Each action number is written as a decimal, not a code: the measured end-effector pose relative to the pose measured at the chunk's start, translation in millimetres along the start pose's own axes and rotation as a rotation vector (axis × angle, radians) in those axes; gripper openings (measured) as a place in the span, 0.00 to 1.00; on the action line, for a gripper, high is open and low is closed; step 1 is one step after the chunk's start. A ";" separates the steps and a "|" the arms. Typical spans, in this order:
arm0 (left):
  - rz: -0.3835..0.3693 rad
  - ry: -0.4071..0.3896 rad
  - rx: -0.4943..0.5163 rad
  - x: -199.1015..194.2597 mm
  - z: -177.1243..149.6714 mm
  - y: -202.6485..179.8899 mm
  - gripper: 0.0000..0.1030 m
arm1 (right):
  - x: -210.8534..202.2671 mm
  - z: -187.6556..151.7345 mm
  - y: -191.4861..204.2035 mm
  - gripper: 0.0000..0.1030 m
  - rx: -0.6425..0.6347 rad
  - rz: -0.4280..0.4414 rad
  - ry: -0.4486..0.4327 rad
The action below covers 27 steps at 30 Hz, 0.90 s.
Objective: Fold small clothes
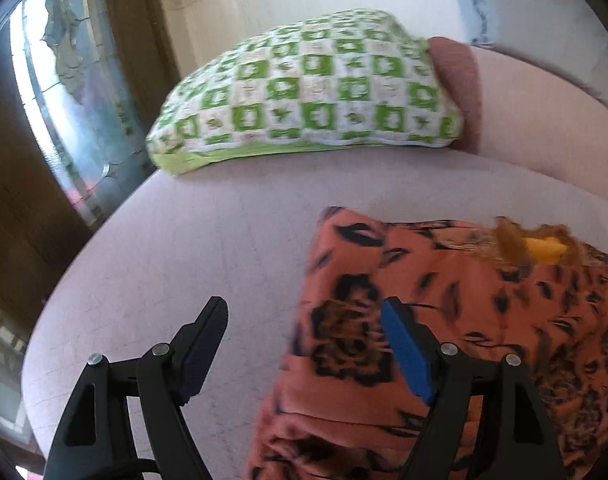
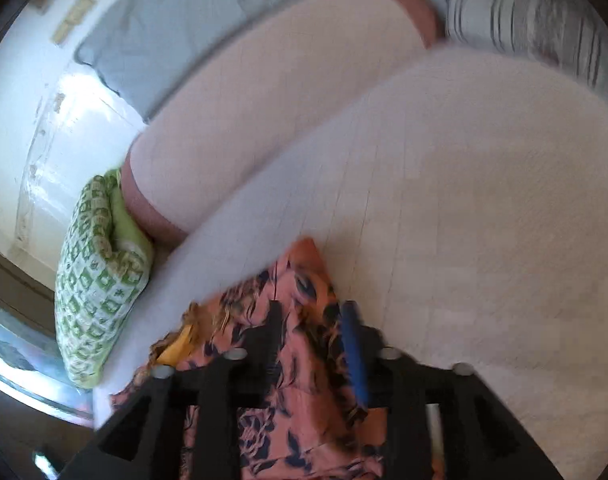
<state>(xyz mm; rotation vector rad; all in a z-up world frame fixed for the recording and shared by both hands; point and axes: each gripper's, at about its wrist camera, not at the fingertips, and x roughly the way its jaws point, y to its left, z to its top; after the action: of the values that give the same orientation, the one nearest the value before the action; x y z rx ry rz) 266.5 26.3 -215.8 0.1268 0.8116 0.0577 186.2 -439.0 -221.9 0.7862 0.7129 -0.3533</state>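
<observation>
Risk of dragging the orange floral garment (image 1: 443,300) askew on the bed (image 1: 184,260): left hand-held gripper (image 1: 304,320) released and straddling its edge, right hand-held gripper (image 2: 313,316) half-parted over cloth, grip unclear.

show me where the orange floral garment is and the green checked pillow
orange floral garment (image 1: 483,312): left wrist view, on its flat printed middle.
green checked pillow (image 1: 311,88): left wrist view, on the centre of its patterned top face.

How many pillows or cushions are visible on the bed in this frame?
2. A green-and-white checked pillow lies at the bed's far edge beyond the floral garment; a pale pink bolster lies beside it. Others may be hidden outside the views.
</observation>
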 end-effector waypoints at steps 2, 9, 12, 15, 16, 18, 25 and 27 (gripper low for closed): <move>-0.033 0.039 0.040 5.4 -3.3 -12.4 0.77 | 8.3 -7.8 18.1 0.36 -0.052 0.135 0.093; 0.046 0.134 0.184 19.9 -21.7 -41.5 0.77 | 68.2 -85.6 95.6 0.37 -0.392 0.202 0.488; 0.009 0.140 0.141 13.3 -18.0 -36.9 0.77 | 65.3 -96.5 104.9 0.37 -0.462 0.179 0.480; -0.052 0.075 0.099 0.0 -10.6 -33.2 0.77 | 46.2 -74.1 99.8 0.37 -0.375 0.234 0.355; -0.049 0.060 0.108 0.9 -8.5 -34.8 0.77 | 41.9 -70.9 94.5 0.37 -0.355 0.205 0.305; -0.021 0.054 0.130 9.7 -6.6 -40.4 0.77 | 44.4 -60.5 79.6 0.39 -0.303 0.134 0.223; -0.020 0.166 0.048 39.0 -1.0 -29.7 0.81 | 52.2 -58.8 65.9 0.58 -0.267 0.089 0.238; -0.018 0.164 0.036 33.1 0.8 -26.4 0.81 | 43.2 -63.1 76.2 0.58 -0.277 0.176 0.251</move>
<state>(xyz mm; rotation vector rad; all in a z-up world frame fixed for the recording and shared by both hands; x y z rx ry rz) 289.9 3.5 -242.6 0.1504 0.9778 0.0366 229.7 -342.6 -243.6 0.6287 0.8983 0.0057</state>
